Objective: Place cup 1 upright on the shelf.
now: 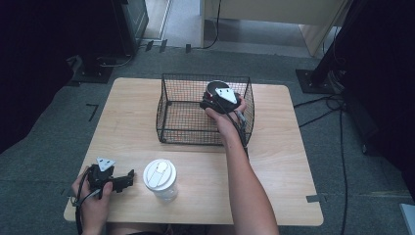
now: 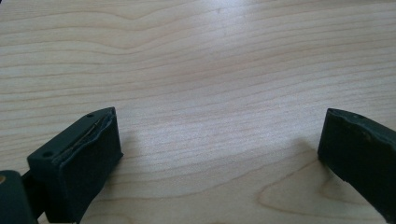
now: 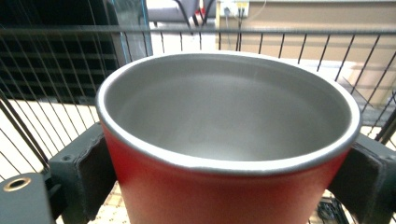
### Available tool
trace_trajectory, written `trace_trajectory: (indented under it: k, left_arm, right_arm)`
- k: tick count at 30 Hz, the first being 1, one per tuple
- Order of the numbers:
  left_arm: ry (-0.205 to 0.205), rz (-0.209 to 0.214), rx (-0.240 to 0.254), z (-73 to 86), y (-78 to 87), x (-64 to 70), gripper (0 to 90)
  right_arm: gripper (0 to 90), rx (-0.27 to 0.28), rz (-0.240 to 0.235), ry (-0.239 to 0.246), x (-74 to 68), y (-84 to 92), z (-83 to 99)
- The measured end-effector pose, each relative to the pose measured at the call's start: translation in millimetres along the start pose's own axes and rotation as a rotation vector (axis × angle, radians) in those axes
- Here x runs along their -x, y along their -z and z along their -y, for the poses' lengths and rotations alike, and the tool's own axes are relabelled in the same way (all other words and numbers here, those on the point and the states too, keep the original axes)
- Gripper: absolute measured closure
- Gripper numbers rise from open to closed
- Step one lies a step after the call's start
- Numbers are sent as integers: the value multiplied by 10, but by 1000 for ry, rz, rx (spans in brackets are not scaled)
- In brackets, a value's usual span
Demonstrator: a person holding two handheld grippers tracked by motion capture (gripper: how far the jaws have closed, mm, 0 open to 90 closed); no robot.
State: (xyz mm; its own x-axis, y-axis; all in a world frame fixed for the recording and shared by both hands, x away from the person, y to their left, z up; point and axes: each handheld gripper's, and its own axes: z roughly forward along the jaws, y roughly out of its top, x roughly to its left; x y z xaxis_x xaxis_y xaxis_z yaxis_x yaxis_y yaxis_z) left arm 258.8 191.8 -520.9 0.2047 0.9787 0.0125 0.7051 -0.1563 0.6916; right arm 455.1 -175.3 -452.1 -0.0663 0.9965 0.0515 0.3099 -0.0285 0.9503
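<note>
A red cup (image 3: pixel 229 200) with a steel inside is held between the jaws of my right gripper (image 3: pixel 224 158), which is shut on its sides. In the high view that gripper (image 1: pixel 216 94) and the cup (image 1: pixel 215 86) are inside the black wire basket (image 1: pixel 195 131), toward its back right corner. My left gripper (image 1: pixel 126 179) lies at the table's front left, pointing right. Its jaws (image 2: pixel 219 149) stand wide open over bare wood with nothing between them.
A clear cup with a white lid (image 1: pixel 160 178) stands near the front edge, just right of the left gripper. The wooden table (image 1: pixel 284 161) has bare room at the right and left of the basket. Basket wires (image 3: pixel 46 93) ring the red cup closely.
</note>
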Motion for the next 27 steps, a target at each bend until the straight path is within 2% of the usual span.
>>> trace_trajectory:
  k: [4, 8, 15, 18, 20, 22, 27]
  left_arm:
    - [1, 0, 0, 1, 0, 0, 0]
    - [1, 0, 2, 2, -1, 1, 0]
    - [0, 1, 1, 0, -1, -1, 0]
    - [0, 0, 1, 1, -1, -2, 0]
    - [0, 1, 1, 0, 0, -2, 0]
    - [0, 0, 2, 0, -1, -2, 0]
    - [1, 0, 2, 0, 0, -2, 0]
  right_arm:
    - [69, -32, 0, 2, 6, -21, 13]
    - [68, -61, 4, 26, -4, -33, 22]
    - [65, -80, 21, 3, 2, -27, 11]
    - [57, -78, 16, 6, -9, -22, 9]
    - [4, -74, -12, 4, -32, -11, -2]
    - [0, -74, -16, 17, -57, -2, -15]
    - [0, -29, -20, 26, -87, 13, -41]
